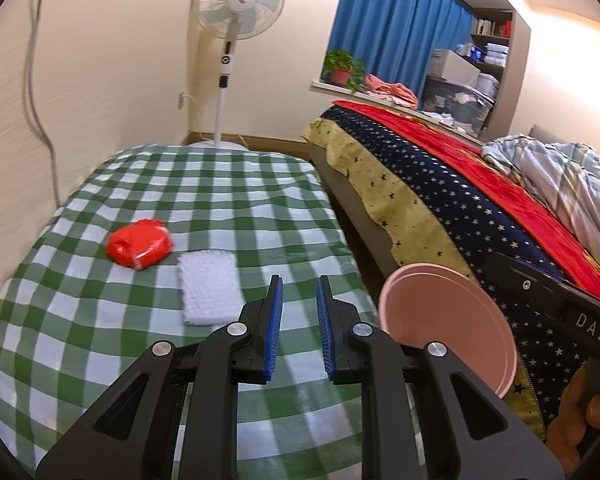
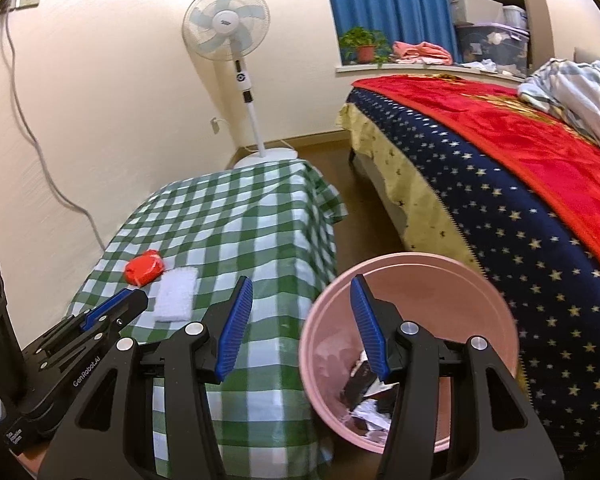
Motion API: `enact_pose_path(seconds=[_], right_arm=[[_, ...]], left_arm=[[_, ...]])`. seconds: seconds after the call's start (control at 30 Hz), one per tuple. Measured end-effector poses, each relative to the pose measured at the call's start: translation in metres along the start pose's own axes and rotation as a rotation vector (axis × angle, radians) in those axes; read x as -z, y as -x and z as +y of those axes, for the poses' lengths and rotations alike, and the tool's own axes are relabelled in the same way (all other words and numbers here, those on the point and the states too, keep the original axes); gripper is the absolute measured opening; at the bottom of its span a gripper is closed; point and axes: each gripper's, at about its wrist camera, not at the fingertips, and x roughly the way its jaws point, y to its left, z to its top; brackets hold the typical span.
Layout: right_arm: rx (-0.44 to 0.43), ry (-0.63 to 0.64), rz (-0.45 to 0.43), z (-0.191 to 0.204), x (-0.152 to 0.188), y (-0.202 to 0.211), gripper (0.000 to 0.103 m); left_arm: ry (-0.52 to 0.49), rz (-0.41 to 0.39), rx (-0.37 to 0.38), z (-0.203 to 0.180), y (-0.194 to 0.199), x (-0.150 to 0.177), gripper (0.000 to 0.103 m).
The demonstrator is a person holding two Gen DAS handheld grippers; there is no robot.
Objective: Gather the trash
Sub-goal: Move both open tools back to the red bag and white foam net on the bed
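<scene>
Over the checked table [image 1: 220,200], left claw [image 1: 298,328] tilts down, narrow and empty; right claw [image 2: 300,324] wider, empty.

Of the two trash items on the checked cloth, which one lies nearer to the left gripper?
The white pad, flat just ahead of the left gripper; the red crumpled bag lies farther.

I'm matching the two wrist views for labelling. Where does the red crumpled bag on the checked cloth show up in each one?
Left wrist view: the red crumpled bag lies left of centre on the checked cloth, just left of the white pad.
Right wrist view: the bag sits lower left, smaller, beyond the left gripper.
Shared landmark: the standing fan against the wall.
</scene>
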Motion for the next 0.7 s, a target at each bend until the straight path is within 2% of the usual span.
enact_pose_path(seconds=[0.37,0.5,0.7], right_arm=[[-0.085,0.019,0.026,0.035,0.007,-0.032,0.048],[-0.128,0.022,0.033,0.047,0.01,-0.045,0.042],[-0.173,0.01,0.058,0.063,0.015,-0.069,0.041]], left_arm=[[0.043,-0.006,-0.093,0.039,-0.003,0.003,0.018],[0.062,-0.018,-0.148,0.055,-0.003,0.005,0.018],[0.113,-0.026,-0.235,0.087,-0.007,0.004,0.018]])
